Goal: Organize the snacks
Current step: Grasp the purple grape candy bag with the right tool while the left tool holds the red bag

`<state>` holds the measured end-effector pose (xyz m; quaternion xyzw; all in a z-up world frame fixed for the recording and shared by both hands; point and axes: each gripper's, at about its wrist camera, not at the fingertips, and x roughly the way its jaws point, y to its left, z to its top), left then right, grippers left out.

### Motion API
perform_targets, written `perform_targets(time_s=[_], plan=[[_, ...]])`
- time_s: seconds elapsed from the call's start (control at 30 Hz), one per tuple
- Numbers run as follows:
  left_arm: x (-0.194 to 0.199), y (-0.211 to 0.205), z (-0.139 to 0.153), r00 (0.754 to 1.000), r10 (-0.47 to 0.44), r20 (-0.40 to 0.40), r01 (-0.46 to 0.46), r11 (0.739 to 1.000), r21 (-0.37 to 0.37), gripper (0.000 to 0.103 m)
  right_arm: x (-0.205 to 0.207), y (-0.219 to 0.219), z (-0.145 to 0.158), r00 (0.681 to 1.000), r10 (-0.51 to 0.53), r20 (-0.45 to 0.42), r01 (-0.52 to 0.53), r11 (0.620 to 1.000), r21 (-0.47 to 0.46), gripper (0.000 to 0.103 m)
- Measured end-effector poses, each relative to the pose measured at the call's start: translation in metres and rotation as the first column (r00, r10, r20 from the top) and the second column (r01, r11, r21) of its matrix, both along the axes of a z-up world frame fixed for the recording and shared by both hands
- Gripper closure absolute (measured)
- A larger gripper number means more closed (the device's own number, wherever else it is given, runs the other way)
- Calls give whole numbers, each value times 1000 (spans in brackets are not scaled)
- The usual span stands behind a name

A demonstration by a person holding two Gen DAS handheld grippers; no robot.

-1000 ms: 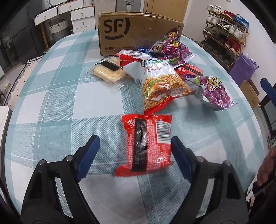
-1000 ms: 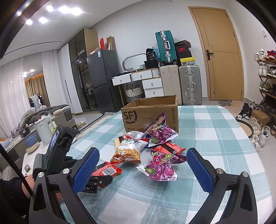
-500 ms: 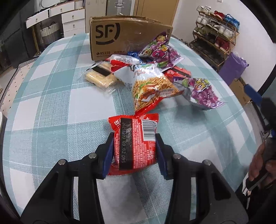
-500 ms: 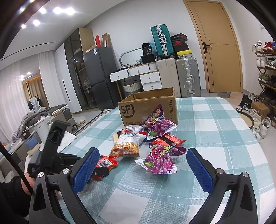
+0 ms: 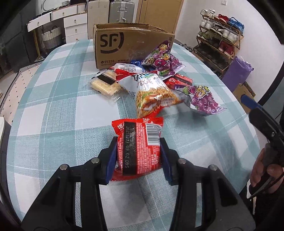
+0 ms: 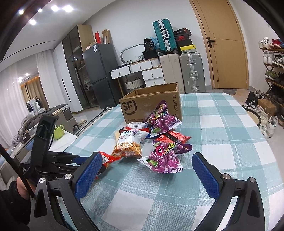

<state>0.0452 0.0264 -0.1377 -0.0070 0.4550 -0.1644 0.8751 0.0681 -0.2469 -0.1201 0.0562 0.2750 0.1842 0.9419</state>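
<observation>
On the checked tablecloth (image 5: 53,110), the left gripper (image 5: 138,156) has its blue pads pressed against both sides of a red snack packet (image 5: 137,144), near the table's front edge. Beyond it lie a wafer pack (image 5: 105,85), an orange noodle-snack bag (image 5: 152,96) and purple candy bags (image 5: 202,99) before the open cardboard box (image 5: 131,46). The right gripper (image 6: 147,170) hovers wide open, holding nothing.

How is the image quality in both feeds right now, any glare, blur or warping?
Left wrist view: sharp, date print on the red packet legible, glare on the noodle bag, table edges bowed by the fisheye. Right wrist view: ceiling spotlights blown out, door frame curved, dark corners.
</observation>
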Motion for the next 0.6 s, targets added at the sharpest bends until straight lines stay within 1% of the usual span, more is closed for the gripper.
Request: perform_targets(time_s=[0.07, 0.23, 0.3, 0.5, 0.6], plan=[[-2, 2, 2, 1000, 4, 9, -4, 1000, 7, 62, 5, -2, -3, 1000, -2, -23, 2, 1000, 8, 0], [-5, 12, 8, 1000, 18, 16, -18, 1000, -13, 62, 14, -7, -9, 997, -19, -77, 20, 1000, 12, 0], [-6, 16, 9, 1000, 20, 12, -20, 999, -25, 62, 20, -11, -13, 994, -17, -110, 20, 999, 31, 0], [-6, 23, 10, 1000, 27, 7, -27, 999, -44, 62, 45, -19, -30, 975, -2, -224, 18, 997, 70, 0], [-6, 26, 10, 1000, 28, 3, -27, 998, -56, 62, 60, -20, -35, 967, -8, -256, 28, 997, 74, 0]])
